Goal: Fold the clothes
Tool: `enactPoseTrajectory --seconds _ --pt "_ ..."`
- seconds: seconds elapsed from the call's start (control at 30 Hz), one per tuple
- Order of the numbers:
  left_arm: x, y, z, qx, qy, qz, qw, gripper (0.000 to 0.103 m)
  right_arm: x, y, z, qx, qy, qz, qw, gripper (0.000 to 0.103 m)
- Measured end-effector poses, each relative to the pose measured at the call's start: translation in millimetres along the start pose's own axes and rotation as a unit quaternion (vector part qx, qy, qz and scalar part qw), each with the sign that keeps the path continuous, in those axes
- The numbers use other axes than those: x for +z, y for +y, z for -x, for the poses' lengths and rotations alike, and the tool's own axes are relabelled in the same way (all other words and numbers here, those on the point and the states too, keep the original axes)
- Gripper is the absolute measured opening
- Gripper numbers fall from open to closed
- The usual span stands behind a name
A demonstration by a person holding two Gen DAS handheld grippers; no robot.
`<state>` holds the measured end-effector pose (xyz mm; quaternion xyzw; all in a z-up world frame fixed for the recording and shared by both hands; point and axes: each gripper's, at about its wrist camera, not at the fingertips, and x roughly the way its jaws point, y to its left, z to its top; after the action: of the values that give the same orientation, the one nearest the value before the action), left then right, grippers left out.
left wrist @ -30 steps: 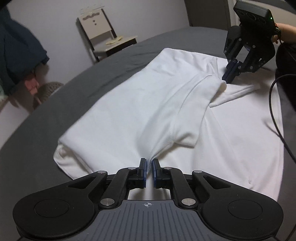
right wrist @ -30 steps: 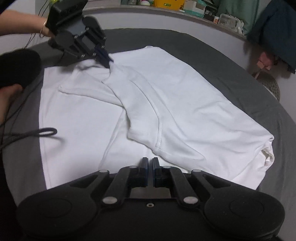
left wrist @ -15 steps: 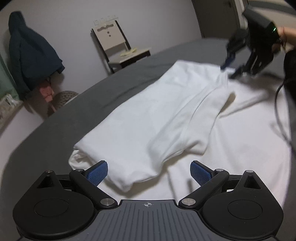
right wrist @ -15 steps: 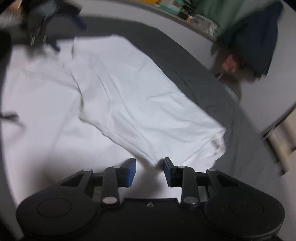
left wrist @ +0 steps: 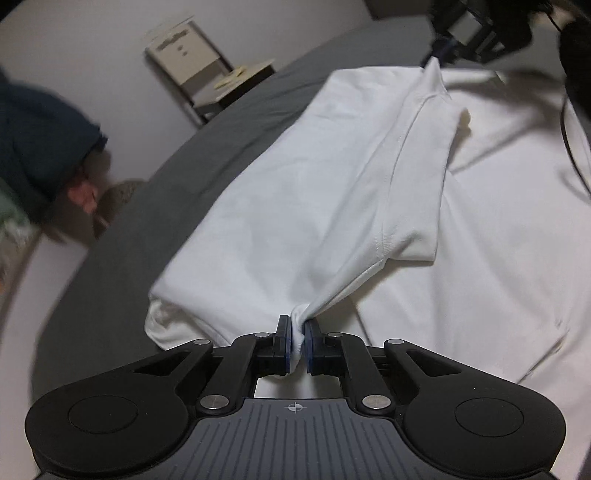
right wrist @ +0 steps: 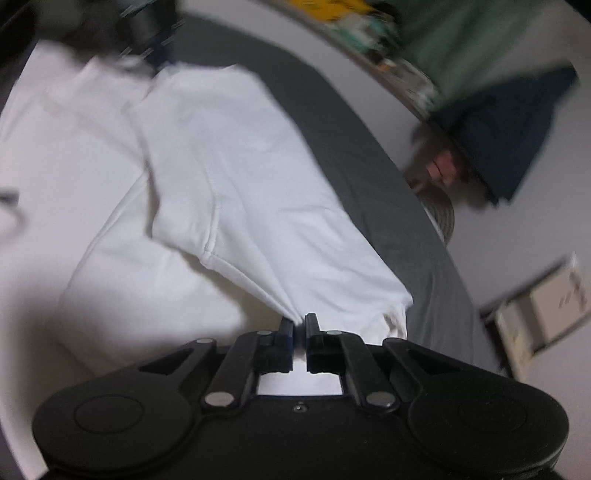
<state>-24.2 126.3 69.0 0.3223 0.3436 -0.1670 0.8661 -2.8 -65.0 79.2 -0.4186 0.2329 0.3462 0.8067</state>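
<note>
Both grippers angled down, jaws pinching shirt (left wrist: pixel 332 177)

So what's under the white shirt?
Under the white shirt lies a grey bed cover, showing along its far side. Its folded-over half rests on its own lower layer. What lies beneath the middle is covered by cloth.

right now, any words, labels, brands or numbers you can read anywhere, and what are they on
No text can be read.
Pale chair back: dark marks, too blurred to tell if they are letters.
Yellow box on the shelf: print smeared by motion, unreadable.
White shirt: no print showing.
Left hand-held gripper: only a small crosshair mark, no words.
</note>
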Motion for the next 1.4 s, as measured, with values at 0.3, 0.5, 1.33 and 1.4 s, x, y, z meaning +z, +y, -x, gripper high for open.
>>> enactPoseTrajectory --seconds 0.3,0.5,1.33,1.4 --pt "-28.1 21.4 10.8 -0.044 -0.034 0.109 0.9924 0.027 -9.7 -10.9 0.0 0.065 -0.001 -0.065 0.996 0.046" --pt "-57.5 61.3 29.1 -0.051 -0.104 0.250 0.9613 0.100 -34.3 -76.1 25.7 0.104 -0.149 -0.301 0.936 0.086" --pt "-67.7 191.9 -135.2 -0.123 -0.029 0.505 0.8537 0.042 -38.5 -197.3 -143.8 0.242 0.003 -0.420 0.874 0.041" --pt "-67.8 186.6 -136.7 -0.130 -0.031 0.497 0.8576 0.030 -41.2 -197.5 -144.2 0.260 -0.001 -0.424 0.867 0.022"
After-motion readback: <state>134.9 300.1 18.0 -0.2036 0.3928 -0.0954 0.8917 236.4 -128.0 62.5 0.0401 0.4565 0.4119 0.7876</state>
